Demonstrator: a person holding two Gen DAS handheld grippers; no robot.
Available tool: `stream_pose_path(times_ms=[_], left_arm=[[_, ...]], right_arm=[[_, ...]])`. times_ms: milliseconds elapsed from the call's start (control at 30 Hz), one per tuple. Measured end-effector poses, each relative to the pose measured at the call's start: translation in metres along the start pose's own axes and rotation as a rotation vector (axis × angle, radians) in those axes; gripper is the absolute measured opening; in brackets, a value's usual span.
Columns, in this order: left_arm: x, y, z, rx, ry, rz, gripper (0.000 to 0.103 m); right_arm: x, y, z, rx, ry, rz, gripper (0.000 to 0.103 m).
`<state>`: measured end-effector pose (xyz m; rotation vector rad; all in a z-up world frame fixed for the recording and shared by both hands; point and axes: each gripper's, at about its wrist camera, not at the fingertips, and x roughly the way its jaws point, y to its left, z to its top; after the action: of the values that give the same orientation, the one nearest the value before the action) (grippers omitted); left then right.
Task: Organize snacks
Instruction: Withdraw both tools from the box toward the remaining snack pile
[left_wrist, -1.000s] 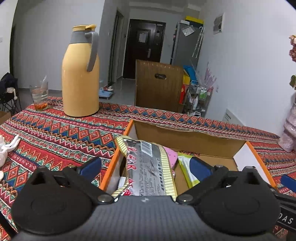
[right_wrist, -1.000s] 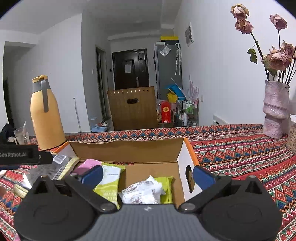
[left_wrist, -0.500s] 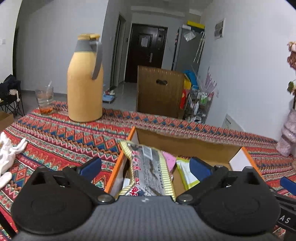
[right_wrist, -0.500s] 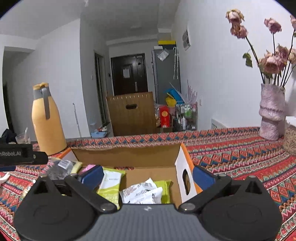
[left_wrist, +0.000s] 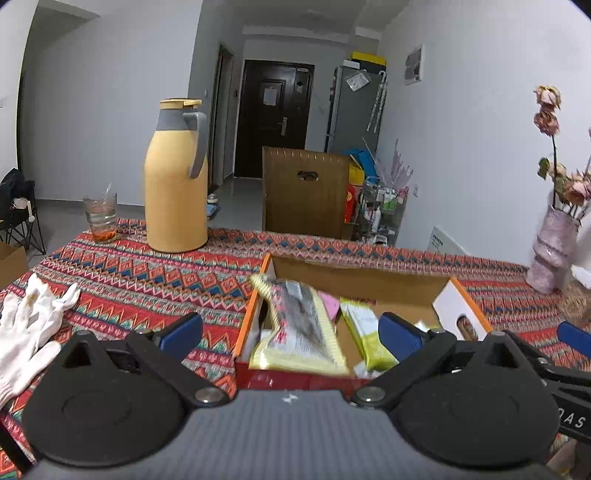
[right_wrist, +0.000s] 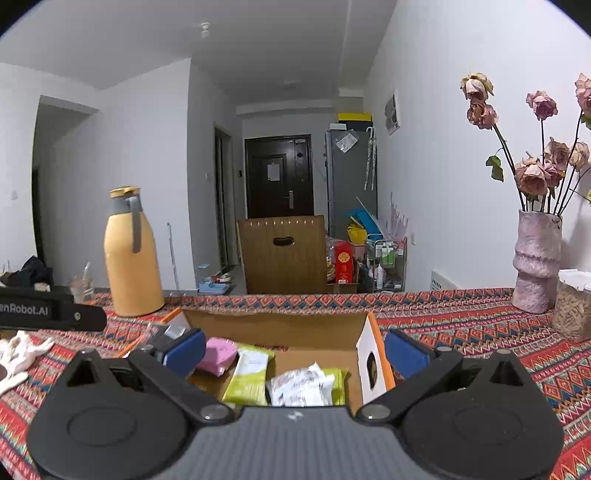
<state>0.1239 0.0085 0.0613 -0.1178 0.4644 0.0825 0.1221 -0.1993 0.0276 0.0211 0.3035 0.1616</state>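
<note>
Snacks in cardboard box (left_wrist: 354, 275), lower centre of frame.
Yellow-edged packet (left_wrist: 301, 332) leaning on box's left wall, beside green packet (left_wrist: 365, 332); left gripper (left_wrist: 291, 332) and right gripper (right_wrist: 295, 350) both spread wide, holding nothing.

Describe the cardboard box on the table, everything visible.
The cardboard box is open-topped, plain brown inside, with orange edging and a white right end panel with an oval handle cutout. It sits on the patterned tablecloth, near both grippers. Inside lie a pink packet, a lime-green packet and a white crinkled packet. A large yellow-edged snack bag leans over its left side. Neither gripper touches it.
</note>
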Motion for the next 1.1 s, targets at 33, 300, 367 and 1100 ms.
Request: stream_pose_path(times_ms=[33,300,367,1100], left_arm=[[-0.003,0.002,-0.004,0.004,0.006,-0.003,0.103],[-0.018,0.024,-0.046,0.027,0.070,-0.001,0.103],[-0.019,0.027,-0.057,0.034,0.091,0.005,0.103],[-0.007,0.049,-0.107,-0.014,0.106,-0.014,0.103]], right_arm=[[-0.004,0.001,-0.003,-0.005,0.006,0.001,0.103],[-0.031,0.000,-0.039,-0.011,0.068,-0.003,0.103],[-0.036,-0.001,-0.049,-0.005,0.087,-0.009,0.103],[-0.047,-0.005,-0.098,0.029,0.215,-0.077,0.103]])
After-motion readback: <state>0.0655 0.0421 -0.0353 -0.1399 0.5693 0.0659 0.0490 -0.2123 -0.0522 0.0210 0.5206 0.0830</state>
